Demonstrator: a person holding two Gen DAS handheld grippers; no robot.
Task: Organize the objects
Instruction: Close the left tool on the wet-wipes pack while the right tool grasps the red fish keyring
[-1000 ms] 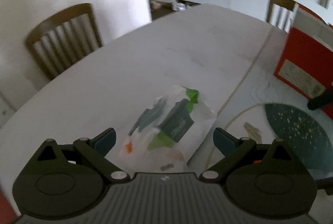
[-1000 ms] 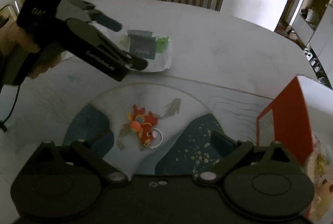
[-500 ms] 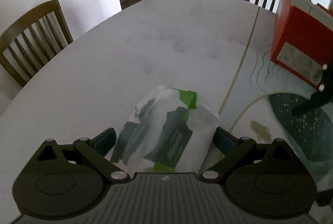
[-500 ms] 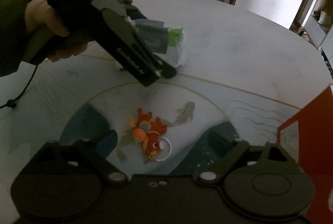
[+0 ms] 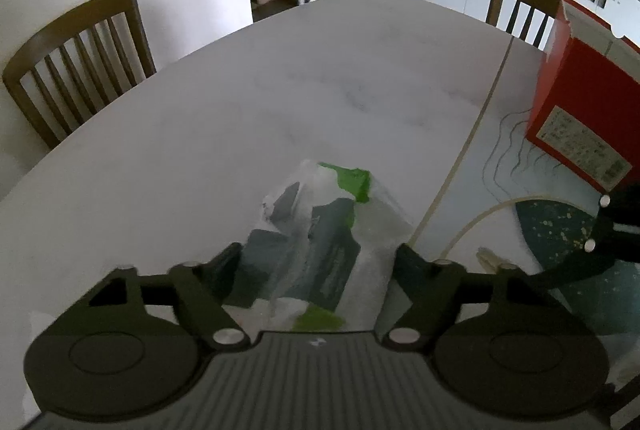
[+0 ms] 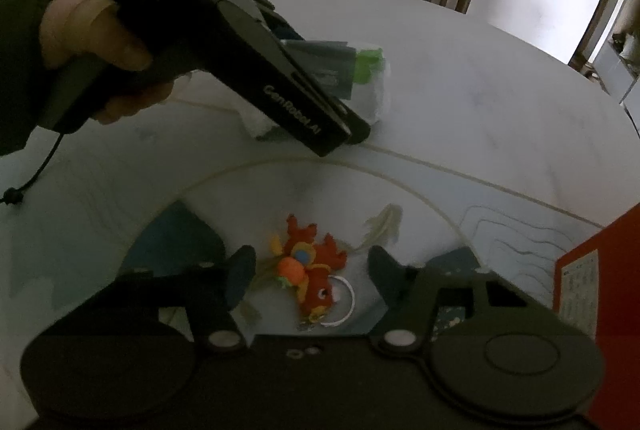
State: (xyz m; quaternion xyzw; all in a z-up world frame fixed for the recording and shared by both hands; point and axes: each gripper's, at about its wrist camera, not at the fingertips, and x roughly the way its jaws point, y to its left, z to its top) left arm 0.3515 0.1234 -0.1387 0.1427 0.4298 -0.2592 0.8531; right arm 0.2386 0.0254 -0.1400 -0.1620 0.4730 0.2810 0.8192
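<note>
A white plastic packet with green and dark grey print [image 5: 320, 242] lies on the white table, between the fingers of my left gripper [image 5: 316, 266]. The jaws have narrowed onto its sides and pinch it. The same packet [image 6: 360, 70] shows in the right wrist view behind the left gripper's body [image 6: 256, 70]. A red and orange fish keychain with a metal ring [image 6: 312, 278] lies on the patterned mat between the open fingers of my right gripper [image 6: 312, 274], which hovers just above it.
A red cardboard box [image 5: 584, 110] stands at the right, and shows in the right wrist view [image 6: 592, 270]. The patterned mat [image 5: 556, 230] covers the table's right part. Wooden chairs [image 5: 76, 58] stand around the white table [image 5: 280, 90].
My left gripper moved forward over the packet and its jaws closed in on the packet's sides. My right gripper came lower and closer, so the keychain now sits between its fingers.
</note>
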